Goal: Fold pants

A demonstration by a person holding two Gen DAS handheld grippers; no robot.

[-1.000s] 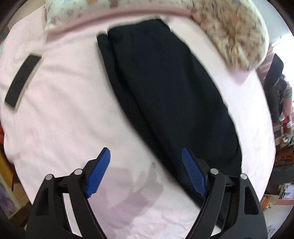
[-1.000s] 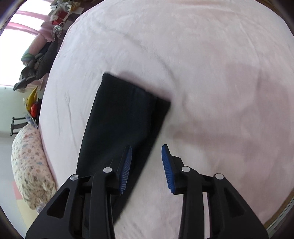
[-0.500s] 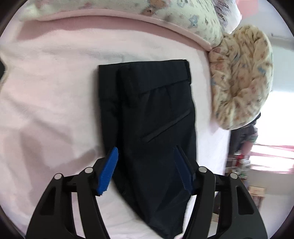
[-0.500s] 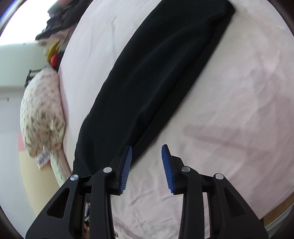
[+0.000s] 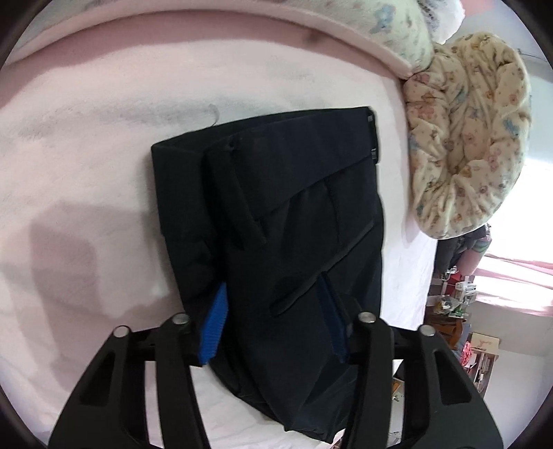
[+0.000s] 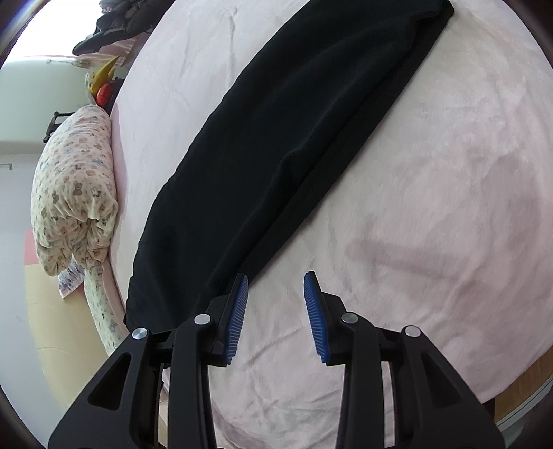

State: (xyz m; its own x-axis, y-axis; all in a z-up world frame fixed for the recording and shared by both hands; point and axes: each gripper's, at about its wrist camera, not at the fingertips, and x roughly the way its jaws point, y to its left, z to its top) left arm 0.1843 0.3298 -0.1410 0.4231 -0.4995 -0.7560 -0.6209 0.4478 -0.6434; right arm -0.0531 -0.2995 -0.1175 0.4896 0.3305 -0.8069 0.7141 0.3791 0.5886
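Note:
Black pants lie lengthwise on a pink bed sheet, one leg stacked on the other, waistband and a back pocket toward the pillows. My left gripper hovers over the seat area, jaws closing, with the fabric lying under and between the blue pads; no pinch shows. In the right wrist view the pants run diagonally from the upper right to the lower left. My right gripper stands partly open over the bare sheet, just beside the leg's edge, with nothing between its fingers.
A floral pillow lies right of the waistband, seen also as the pillow at the left. A floral bolster lines the bed's far edge. Room clutter sits beyond the bed's right side. A wooden bed edge shows at lower right.
The left gripper swung from the mid-leg toward the waistband, dropped closer and narrowed its jaws. The right gripper travelled from the cuffs along the leg toward the waist end, its opening unchanged.

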